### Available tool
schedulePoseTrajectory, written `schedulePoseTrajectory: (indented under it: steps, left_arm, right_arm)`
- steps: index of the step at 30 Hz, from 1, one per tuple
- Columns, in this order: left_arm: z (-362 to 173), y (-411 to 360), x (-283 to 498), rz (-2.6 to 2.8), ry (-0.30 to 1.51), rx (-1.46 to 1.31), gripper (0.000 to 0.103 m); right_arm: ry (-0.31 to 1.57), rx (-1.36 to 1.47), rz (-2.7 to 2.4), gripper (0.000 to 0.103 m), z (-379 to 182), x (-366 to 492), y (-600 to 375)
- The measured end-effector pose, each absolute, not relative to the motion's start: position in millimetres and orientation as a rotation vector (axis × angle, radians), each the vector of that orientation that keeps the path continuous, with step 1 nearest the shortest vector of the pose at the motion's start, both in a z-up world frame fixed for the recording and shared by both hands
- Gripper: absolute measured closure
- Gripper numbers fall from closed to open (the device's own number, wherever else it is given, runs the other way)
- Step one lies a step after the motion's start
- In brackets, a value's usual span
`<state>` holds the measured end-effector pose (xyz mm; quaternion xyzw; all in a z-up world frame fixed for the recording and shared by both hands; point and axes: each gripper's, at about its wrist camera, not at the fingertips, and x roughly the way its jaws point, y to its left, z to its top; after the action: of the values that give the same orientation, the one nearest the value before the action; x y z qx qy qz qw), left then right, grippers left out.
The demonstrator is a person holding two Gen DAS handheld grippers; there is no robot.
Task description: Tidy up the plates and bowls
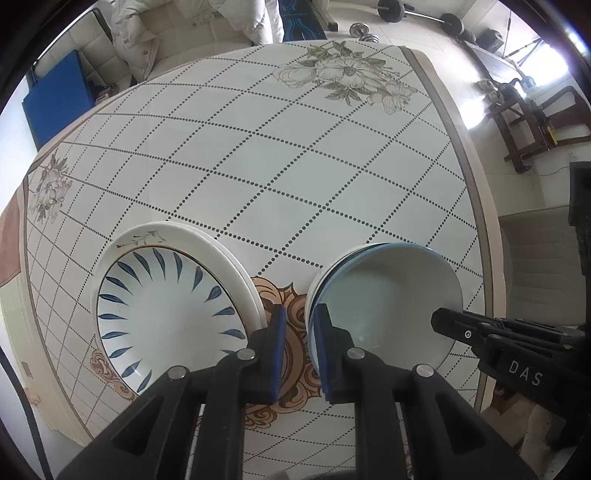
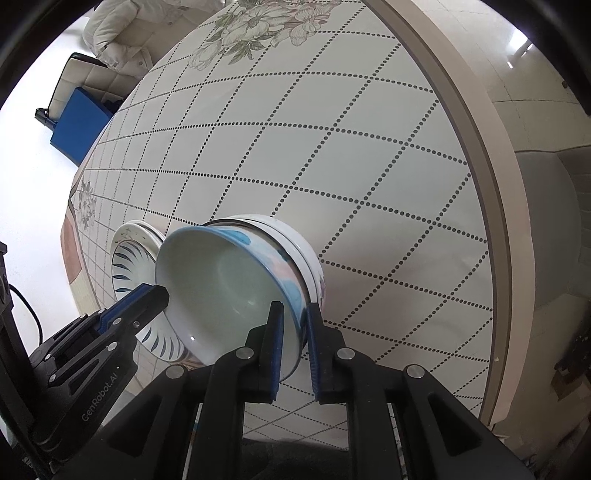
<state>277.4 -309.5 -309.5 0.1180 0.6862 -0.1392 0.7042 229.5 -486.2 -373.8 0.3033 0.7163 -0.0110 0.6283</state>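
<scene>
**Presently: both tongs narrow at the top bowl, plates stacked beside it**

Currently the right gripper [image 2: 295, 332] is clamped on the near wall of the top bowl [image 2: 221, 288], one pad inside and one outside. The bowl is pale inside, blue and pink outside, and sits tilted in the bowl stack [image 2: 314, 258] at lower centre of the right wrist view. The left gripper [image 1: 299, 347] has its jaws narrow, with its tip at the opposite rim of the same bowl; whether it pinches that rim cannot be told.

Surroundings: the plate stack [image 1: 166, 314], topped by a plate with blue leaf strokes, lies just left of the bowls on the table [image 1: 295, 166], and a narrow strip of brown scroll ornament [image 1: 291, 295] shows between them. Beyond the table's far edge are a white padded jacket [image 1: 147, 29], a blue pad [image 1: 55, 99], a barbell [image 1: 417, 11] and a dark wooden chair [image 1: 524, 122].

Writing: "DAS" on the right gripper's body in the left wrist view; "GenRobot.AI" on the left gripper's body in the right wrist view.

Room: the dotted lattice surface is bare across the upper half of both views; the table's rim curves close past the bowls on the right
</scene>
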Motion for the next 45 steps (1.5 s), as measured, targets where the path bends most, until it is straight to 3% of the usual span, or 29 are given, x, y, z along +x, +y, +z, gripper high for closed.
schedulePoseTrajectory:
  steps: [7,11,12,13,14,16,18,32,45]
  left_arm:
    - [-282,-297,275,-0.310,1.437,0.216,0.076]
    - [-258,-289,267,-0.293,1.353,0.203,0.022]
    - [-250,-286,264,-0.286,1.330,0.197,0.019]
    - [-244,-284,261,-0.278,1.314,0.197,0.018]
    - [-236,-282,257,-0.267,1.294,0.203,0.015]
    - [-222,-278,247,-0.260,1.259,0.206,0.014]
    - [-206,-274,235,-0.255,1.217,0.206,0.014]
    - [-102,-243,155,-0.214,0.987,0.174,0.014]
    - [-77,-228,126,-0.190,0.970,0.154,0.014]
  right_arm:
    - [1.596,0.590,-0.039,0.089,-358,228,-476]
    - [1.524,0.489,-0.050,0.081,-331,221,-467]
    - [1.502,0.473,-0.053,0.062,-323,218,-466]
    - [1.477,0.457,-0.056,0.030,-314,214,-464]
    - [1.451,0.426,-0.074,0.023,-304,210,-462]
    - [1.393,0.359,-0.099,0.013,-284,199,-459]
    - [1.352,0.320,-0.124,0.009,-264,188,-456]
    - [1.060,0.192,-0.246,0.007,-114,92,-423]
    - [0.978,0.177,-0.282,0.007,-59,45,-412]
